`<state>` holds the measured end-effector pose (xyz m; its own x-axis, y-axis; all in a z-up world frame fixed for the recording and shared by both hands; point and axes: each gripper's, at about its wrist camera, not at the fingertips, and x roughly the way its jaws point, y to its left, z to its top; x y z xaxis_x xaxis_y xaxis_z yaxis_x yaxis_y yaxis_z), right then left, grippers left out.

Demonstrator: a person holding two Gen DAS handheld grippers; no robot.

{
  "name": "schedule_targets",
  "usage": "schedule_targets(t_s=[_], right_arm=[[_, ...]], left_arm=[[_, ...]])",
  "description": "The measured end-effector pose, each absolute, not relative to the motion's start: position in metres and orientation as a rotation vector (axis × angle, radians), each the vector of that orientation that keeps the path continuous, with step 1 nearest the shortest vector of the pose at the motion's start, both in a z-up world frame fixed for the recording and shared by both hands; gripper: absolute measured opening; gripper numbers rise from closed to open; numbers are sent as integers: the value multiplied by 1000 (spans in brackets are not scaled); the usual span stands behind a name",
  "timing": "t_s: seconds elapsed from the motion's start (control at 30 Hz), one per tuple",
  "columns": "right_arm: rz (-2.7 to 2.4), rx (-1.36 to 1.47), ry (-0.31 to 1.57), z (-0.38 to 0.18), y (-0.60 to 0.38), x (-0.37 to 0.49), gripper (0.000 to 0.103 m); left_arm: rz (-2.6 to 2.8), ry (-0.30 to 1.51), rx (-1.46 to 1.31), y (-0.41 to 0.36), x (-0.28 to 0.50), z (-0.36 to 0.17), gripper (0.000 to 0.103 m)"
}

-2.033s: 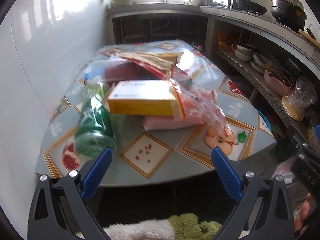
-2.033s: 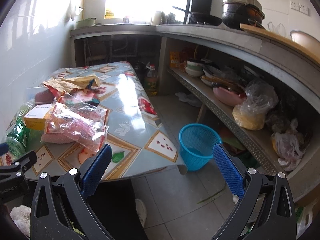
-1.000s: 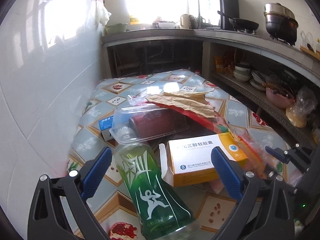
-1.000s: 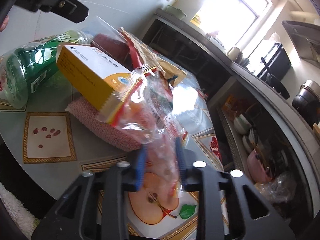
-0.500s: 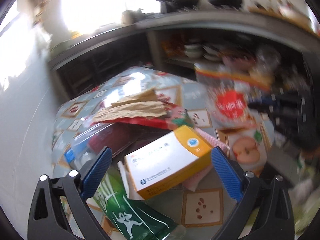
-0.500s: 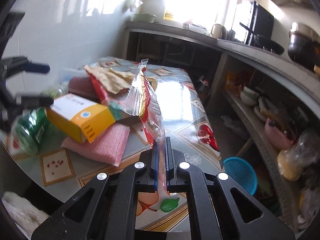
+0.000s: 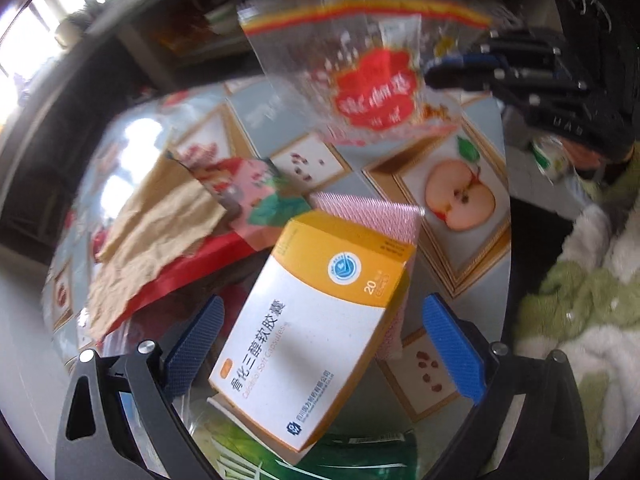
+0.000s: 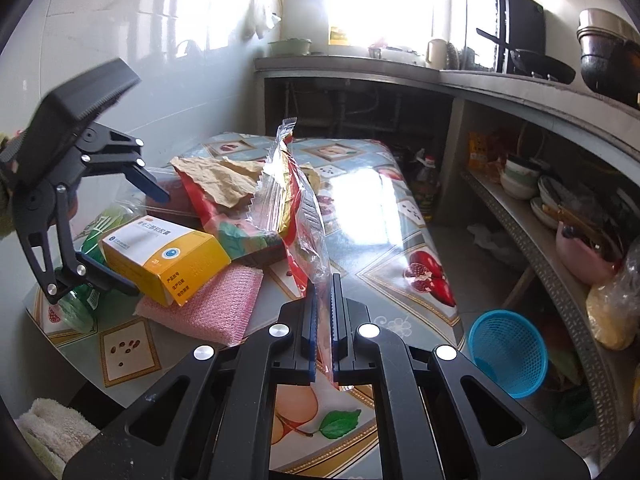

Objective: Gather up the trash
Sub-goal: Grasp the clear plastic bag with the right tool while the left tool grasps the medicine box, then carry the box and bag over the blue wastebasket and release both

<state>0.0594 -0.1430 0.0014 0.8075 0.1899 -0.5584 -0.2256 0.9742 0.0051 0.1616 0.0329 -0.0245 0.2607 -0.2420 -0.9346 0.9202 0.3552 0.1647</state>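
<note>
Right gripper, clenched on the clear snack wrapper, now lifted above the medicine box; left gripper, released, newly straddles that box.

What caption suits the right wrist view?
Right gripper pinches a clear wrapper above the table; left gripper straddles a yellow box.

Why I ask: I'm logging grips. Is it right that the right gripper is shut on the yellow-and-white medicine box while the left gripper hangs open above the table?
Not quite. The right gripper is shut on the clear plastic wrapper, as the right wrist view shows. The yellow-and-white medicine box lies ungripped between the open left gripper's jaws, above the table.
</note>
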Motion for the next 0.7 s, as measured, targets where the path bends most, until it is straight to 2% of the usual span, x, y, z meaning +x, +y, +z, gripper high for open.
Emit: schedule_targets(t_s=[0.23,0.43,0.7], right_arm=[[226,-31,594,-1,-151,61,4],[227,-31,585,1,-152,58,4],[229,-48,537,11,-151,45,4]], left_arm=[[-935,1171,826,31,188,-51,95],[-936,1183,761,33,188,-45,82],[-952,1103,723,34,172,-12,79]])
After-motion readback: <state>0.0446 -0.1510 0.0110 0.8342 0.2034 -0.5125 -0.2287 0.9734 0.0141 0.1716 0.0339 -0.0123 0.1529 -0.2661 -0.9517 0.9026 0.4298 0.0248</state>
